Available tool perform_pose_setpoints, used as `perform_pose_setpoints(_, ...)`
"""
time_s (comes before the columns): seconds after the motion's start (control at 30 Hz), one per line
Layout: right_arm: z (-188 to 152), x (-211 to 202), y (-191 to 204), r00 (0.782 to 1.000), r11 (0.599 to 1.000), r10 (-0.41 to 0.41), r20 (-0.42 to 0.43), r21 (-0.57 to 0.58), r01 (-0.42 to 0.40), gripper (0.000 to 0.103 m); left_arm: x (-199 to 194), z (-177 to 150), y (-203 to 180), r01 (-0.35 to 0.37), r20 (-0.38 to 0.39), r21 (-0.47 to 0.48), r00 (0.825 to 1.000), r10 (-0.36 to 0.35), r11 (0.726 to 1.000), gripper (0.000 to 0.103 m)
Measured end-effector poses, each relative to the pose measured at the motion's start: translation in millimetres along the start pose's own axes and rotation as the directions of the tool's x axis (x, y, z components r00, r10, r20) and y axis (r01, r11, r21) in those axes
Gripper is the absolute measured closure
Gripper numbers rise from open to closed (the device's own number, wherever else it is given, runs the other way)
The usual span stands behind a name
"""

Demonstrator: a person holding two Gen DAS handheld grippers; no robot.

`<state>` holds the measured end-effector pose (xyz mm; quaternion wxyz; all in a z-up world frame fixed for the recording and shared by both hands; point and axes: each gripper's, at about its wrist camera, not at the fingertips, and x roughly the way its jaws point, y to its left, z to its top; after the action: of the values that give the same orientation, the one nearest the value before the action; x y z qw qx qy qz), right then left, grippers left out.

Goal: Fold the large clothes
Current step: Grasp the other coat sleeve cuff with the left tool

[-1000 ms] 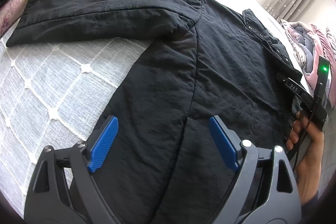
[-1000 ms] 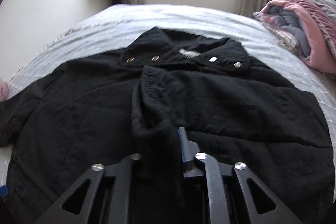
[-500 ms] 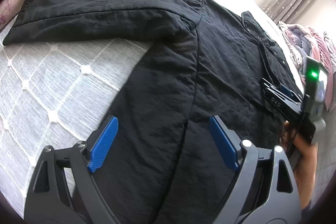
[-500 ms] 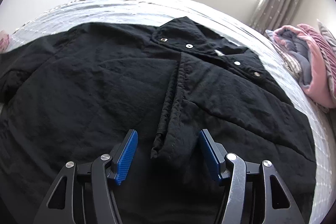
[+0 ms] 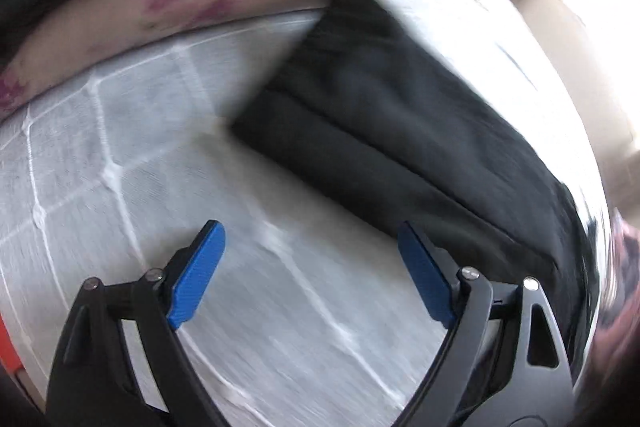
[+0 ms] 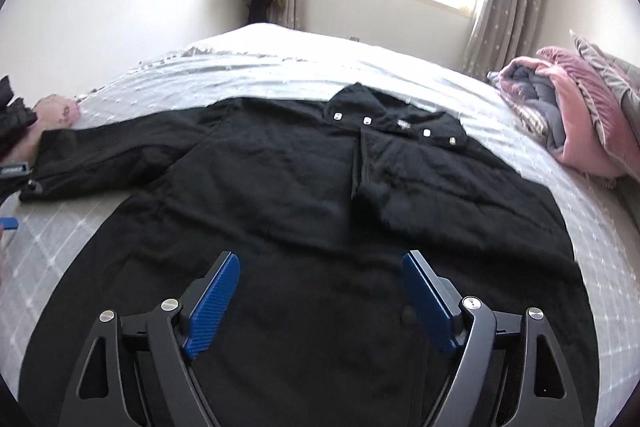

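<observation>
Hovering above the black coat, right tongs are opening empty; left tongs gape unladen.

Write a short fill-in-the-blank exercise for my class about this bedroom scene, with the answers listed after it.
1. The jacket spread on the bed is ____ in colour.
2. The pads on the right gripper are ____.
3. The bundle of pink and grey bedding lies to the jacket's ____ in the right wrist view.
4. The left gripper holds ____ between its fingers.

Answers: black; blue; right; nothing
</observation>
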<state>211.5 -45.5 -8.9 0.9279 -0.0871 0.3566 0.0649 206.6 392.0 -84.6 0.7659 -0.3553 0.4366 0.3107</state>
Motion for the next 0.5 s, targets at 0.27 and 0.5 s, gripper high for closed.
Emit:
perform_pose_setpoints(0.27, -34, -46, -56, 0.997, 0.991, 0.011, -0.078, 0.136, -0.001, 0.019, 27, 33, -25, -0.067, 0.063, 0.088, 0.996, 0.061, 0.994, 0.001)
perform_pose_setpoints(0.5, -65, -54, -137, 0.991, 0.938, -0.005, -0.13, 0.344, 0.05, 0.018, 35, 38, -55, -0.104, 0.129, 0.138, 0.988, 0.086, 0.985, 0.037)
